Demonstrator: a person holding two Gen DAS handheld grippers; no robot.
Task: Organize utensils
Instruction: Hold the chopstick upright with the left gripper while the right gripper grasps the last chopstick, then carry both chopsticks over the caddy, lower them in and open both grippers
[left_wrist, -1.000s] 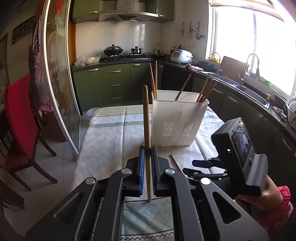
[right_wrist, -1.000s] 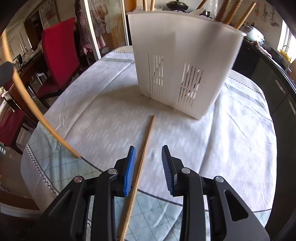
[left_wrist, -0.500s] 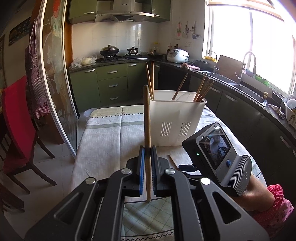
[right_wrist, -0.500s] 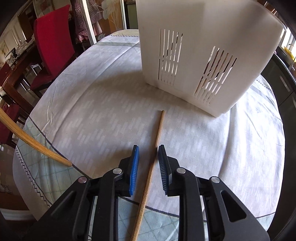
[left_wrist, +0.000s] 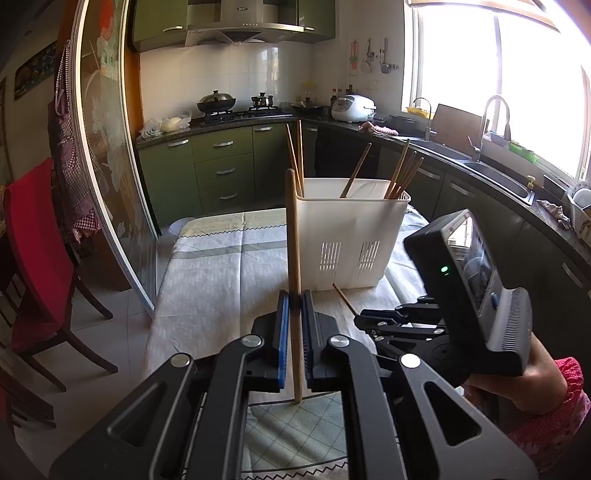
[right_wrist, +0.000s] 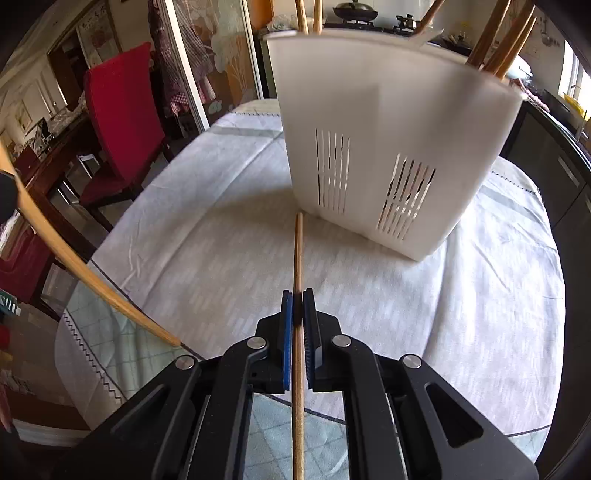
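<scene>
Both grippers now pinch a chopstick each, the left gripper holding its chopstick upright, the right gripper clamped on one seemingly barely off the cloth, so next comes dropping them into the white holder.

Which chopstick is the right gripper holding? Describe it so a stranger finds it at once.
Start at the white slotted holder on the clothed table. Just before it, one chopstick points at its base, pinched by the right gripper. The others stand in the holder or upright in the left gripper.
</scene>
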